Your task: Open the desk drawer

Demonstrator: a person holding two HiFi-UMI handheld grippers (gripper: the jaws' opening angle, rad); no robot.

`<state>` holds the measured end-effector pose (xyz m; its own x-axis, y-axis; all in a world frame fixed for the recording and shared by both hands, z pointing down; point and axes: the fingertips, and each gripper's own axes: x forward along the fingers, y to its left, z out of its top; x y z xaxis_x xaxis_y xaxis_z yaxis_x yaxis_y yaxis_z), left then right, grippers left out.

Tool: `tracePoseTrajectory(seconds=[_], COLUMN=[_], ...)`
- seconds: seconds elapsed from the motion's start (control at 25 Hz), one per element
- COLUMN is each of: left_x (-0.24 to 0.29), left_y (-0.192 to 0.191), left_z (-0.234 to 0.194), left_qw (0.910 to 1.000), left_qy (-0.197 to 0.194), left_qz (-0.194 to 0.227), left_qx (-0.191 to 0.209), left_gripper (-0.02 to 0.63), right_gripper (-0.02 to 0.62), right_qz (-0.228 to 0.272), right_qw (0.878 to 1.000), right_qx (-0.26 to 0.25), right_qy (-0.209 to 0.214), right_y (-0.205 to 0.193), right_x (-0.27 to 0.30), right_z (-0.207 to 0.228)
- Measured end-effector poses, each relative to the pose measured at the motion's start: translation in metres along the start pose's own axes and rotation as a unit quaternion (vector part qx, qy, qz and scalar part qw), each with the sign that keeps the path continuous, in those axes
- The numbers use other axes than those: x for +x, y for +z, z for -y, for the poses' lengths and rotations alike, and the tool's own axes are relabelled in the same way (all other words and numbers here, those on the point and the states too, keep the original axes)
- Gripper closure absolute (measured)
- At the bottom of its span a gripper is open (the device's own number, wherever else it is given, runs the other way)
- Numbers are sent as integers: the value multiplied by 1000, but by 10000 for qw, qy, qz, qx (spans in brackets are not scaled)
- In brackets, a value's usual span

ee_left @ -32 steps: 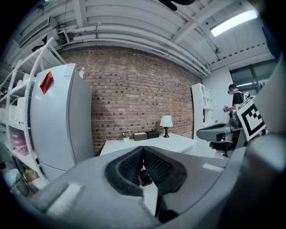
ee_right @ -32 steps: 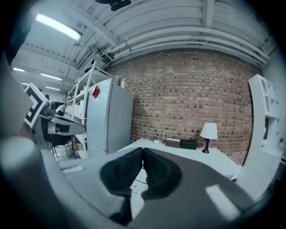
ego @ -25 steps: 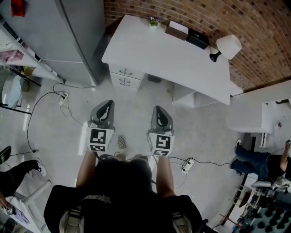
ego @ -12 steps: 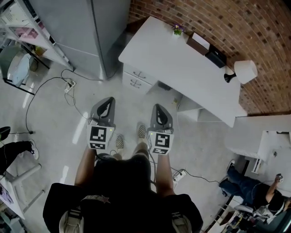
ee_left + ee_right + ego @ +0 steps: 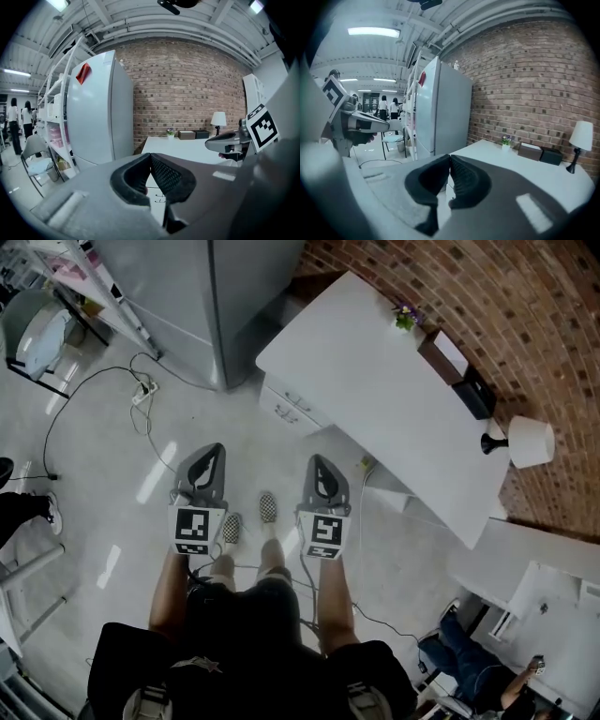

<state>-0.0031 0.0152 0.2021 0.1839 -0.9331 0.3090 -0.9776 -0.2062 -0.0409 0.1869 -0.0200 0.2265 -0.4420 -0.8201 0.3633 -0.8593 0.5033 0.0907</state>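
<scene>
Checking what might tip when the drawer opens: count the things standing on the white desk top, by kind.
Potted plant: 1
Boxes: 2 (brown box, black box)
Lamp: 1
Total: 4

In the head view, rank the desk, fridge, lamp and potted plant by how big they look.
1. desk
2. fridge, though the frame's edge cuts it off
3. lamp
4. potted plant
</scene>
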Motion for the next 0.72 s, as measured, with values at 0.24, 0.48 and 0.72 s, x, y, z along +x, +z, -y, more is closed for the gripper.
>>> tracePoseTrajectory(seconds=[0.24, 0.48, 0.72], left_x=[52, 93, 133], left_y=[-48, -104, -166], left_z=[-22, -36, -39], left_qw=[9991, 9979, 9969], left_qy=[356, 513, 498], left_qz=[-173, -280, -464], left_qx=[-165, -283, -396], left_gripper=[595, 595, 595], right_gripper=[589, 589, 589], right_qz=[-212, -365, -530], right_qw=[9994, 9981, 9964], right_qx=[26, -51, -100], right_qy=[277, 492, 662], right_y=[-47, -101, -161], right_x=[73, 138, 189], right_z=[8, 5, 4])
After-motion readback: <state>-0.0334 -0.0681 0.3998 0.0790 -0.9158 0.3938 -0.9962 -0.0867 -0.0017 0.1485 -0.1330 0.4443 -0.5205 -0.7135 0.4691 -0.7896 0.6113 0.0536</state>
